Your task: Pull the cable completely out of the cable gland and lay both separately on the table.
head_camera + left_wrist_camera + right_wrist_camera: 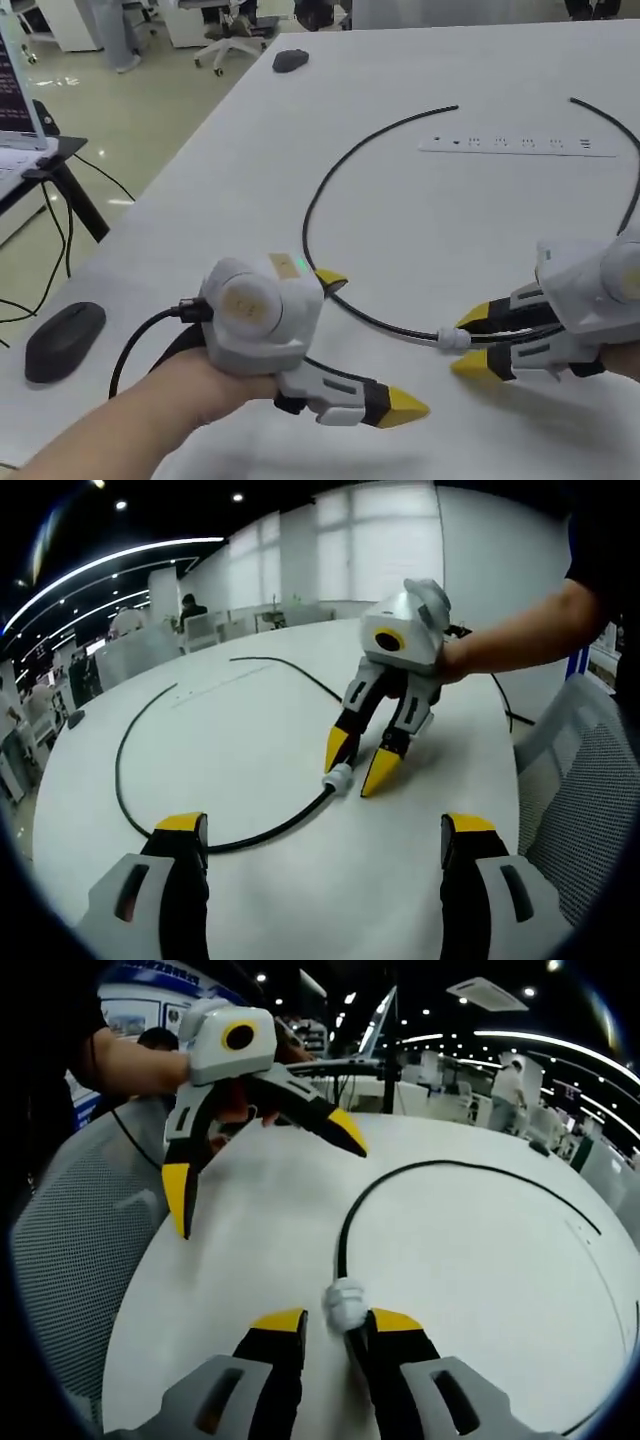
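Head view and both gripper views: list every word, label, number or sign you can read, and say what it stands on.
No text can be read.
Open laptop screen at the head view's left edge: lines of text, too small and blurred.
Flat white power strip on the white table: small dark marks, illegible.
Blue-and-white wall board in the right gripper view: blurred.

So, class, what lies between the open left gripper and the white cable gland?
Ahead of the left gripper, bare table crossed by the black cable leading into the cable gland; left gripper view.
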Available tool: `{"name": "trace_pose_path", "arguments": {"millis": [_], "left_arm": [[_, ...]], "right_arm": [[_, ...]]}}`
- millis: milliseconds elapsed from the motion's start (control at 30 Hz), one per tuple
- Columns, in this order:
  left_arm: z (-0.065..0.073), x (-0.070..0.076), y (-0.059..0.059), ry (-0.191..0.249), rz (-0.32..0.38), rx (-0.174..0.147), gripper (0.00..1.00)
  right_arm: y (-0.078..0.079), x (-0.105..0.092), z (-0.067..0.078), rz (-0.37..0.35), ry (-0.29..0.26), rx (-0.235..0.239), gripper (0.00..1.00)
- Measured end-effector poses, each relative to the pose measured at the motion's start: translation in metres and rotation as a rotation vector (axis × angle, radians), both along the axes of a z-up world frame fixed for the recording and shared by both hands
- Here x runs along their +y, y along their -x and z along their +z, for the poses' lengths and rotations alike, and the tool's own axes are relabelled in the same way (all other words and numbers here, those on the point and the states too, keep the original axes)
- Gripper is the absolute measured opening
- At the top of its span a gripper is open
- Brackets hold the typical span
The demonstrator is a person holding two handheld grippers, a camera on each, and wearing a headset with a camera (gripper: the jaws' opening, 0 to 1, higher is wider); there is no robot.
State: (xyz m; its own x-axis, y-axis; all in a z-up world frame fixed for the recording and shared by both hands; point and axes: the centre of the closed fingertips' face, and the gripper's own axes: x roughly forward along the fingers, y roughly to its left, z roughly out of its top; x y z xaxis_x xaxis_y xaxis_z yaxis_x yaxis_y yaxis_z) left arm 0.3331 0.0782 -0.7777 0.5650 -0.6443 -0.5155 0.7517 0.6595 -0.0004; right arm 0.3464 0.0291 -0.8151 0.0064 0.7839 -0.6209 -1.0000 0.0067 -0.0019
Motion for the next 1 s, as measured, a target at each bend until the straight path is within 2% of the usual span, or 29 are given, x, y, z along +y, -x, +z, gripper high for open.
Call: {"name": "trace_pose_path", "arguments": {"millis": [100, 200, 267, 300, 367, 433, 467, 500, 533, 567, 600, 667, 700, 767, 800, 833, 900, 1000], "left_arm": [[0.003, -0.001, 0.001, 0.015, 0.005, -0.001, 0.95], [0.006, -0.005, 0.004, 0.029, 0.009, -0.002, 0.95], [0.006, -0.009, 0.008, 0.002, -0.014, -0.022, 0.96], [0.006, -0.012, 0.012, 0.002, -0.021, -0.017, 0.96], [0.009, -0.019, 0.019, 0.025, -0.044, -0.004, 0.93], [0.016, -0.033, 0.032, 0.116, -0.066, 0.055, 0.82], [0.019, -0.042, 0.043, 0.177, -0.093, 0.119, 0.76], [0.026, -0.051, 0.048, 0.236, -0.113, 0.132, 0.67], [0.031, -0.056, 0.050, 0.274, -0.121, 0.122, 0.63], [0.035, -0.060, 0.052, 0.304, -0.127, 0.115, 0.62], [0.039, -0.067, 0.055, 0.339, -0.132, 0.136, 0.62], [0.044, -0.077, 0.062, 0.361, -0.160, 0.163, 0.58], [0.046, -0.082, 0.066, 0.366, -0.177, 0.171, 0.53], [0.050, -0.093, 0.079, 0.402, -0.215, 0.243, 0.41], [0.055, -0.098, 0.085, 0.436, -0.237, 0.267, 0.34], [0.057, -0.100, 0.088, 0.451, -0.244, 0.281, 0.30], [0.059, -0.103, 0.091, 0.450, -0.257, 0.265, 0.27], [0.062, -0.105, 0.097, 0.463, -0.279, 0.281, 0.24]], "right_arm": [[0.004, -0.005, 0.000, -0.004, 0.010, -0.008, 0.09], [0.009, -0.007, -0.002, -0.010, 0.011, -0.016, 0.08], [0.017, -0.012, -0.002, -0.032, 0.019, 0.016, 0.08], [0.026, -0.016, -0.002, -0.053, 0.032, 0.058, 0.08], [0.036, -0.018, 0.007, -0.048, 0.010, 0.066, 0.08], [0.053, -0.022, 0.020, -0.029, -0.005, 0.057, 0.08], [0.062, -0.026, 0.026, 0.000, 0.006, 0.026, 0.08], [0.069, -0.027, 0.032, 0.026, 0.004, 0.000, 0.08], [0.075, -0.029, 0.039, 0.025, -0.004, -0.002, 0.08], [0.081, -0.033, 0.045, 0.019, -0.006, 0.005, 0.07], [0.086, -0.037, 0.054, 0.015, -0.017, 0.006, 0.07], [0.095, -0.041, 0.071, 0.000, -0.062, -0.006, 0.07], [0.100, -0.043, 0.077, 0.002, -0.070, -0.002, 0.07], [0.107, -0.046, 0.089, 0.010, -0.088, -0.041, 0.07], [0.111, -0.048, 0.093, 0.024, -0.086, -0.068, 0.07], [0.114, -0.049, 0.095, 0.026, -0.088, -0.077, 0.07], [0.118, -0.051, 0.098, 0.027, -0.090, -0.107, 0.07], [0.122, -0.054, 0.102, 0.020, -0.097, -0.104, 0.07]]}}
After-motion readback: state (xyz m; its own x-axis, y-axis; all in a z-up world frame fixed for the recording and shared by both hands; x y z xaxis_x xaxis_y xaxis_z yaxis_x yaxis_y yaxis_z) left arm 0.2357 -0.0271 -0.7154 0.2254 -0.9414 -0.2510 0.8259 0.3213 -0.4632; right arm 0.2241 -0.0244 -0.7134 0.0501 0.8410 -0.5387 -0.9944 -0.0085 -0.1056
